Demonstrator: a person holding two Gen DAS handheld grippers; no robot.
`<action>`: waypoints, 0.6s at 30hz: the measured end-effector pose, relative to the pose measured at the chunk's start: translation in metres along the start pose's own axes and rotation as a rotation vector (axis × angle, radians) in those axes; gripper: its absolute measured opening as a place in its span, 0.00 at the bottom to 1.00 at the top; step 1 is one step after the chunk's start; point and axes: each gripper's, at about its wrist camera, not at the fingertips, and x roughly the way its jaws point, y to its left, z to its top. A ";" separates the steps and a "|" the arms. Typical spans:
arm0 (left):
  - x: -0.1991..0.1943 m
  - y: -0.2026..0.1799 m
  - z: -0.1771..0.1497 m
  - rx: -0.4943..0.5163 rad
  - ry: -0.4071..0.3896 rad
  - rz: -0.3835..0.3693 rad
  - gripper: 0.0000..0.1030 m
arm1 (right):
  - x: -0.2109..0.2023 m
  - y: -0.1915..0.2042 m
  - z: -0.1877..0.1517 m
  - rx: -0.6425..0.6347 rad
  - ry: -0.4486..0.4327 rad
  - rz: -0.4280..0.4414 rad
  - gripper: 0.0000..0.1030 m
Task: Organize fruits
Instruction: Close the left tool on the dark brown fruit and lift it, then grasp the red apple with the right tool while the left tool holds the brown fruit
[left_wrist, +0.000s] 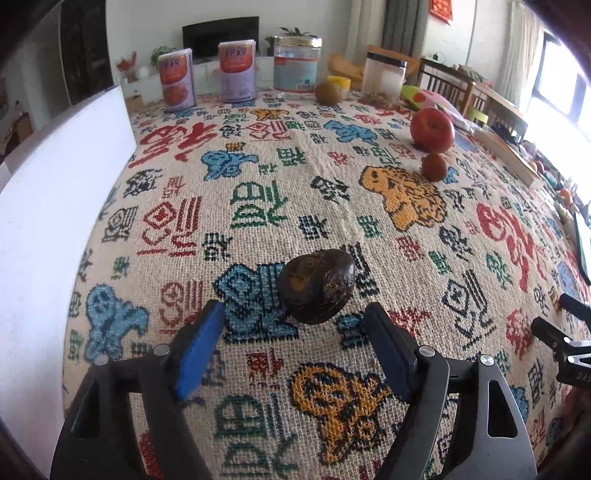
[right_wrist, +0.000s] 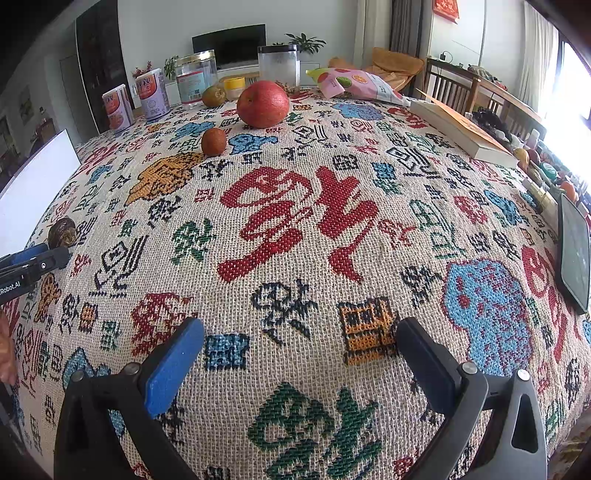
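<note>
Left gripper (left_wrist: 295, 314), jaws wide, nothing clamped; dark fruit (left_wrist: 317, 286) lies on the tablecloth (left_wrist: 332, 206) just ahead, near the left edge. Right gripper (right_wrist: 301, 336), jaws wide, empty. Apple (right_wrist: 263, 104), small brown fruit (right_wrist: 213, 141), cans (left_wrist: 176, 81) and jars (left_wrist: 297, 62) stand toward the far edge.

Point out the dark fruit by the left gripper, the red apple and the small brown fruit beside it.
dark fruit (left_wrist: 317, 287), left wrist view, middle of its wrinkled skin.
red apple (right_wrist: 263, 104), right wrist view, centre of its front face.
small brown fruit (right_wrist: 214, 141), right wrist view, middle of its rounded side.
</note>
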 end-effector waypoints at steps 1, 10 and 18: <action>0.001 -0.002 0.000 0.012 0.003 0.011 0.82 | 0.000 0.000 0.000 0.001 0.000 0.001 1.00; 0.004 -0.007 -0.001 0.033 0.014 0.021 0.88 | -0.003 -0.004 0.079 0.124 -0.034 0.177 1.00; 0.004 -0.008 -0.001 0.032 0.014 0.020 0.88 | 0.105 -0.018 0.212 0.441 0.027 0.354 1.00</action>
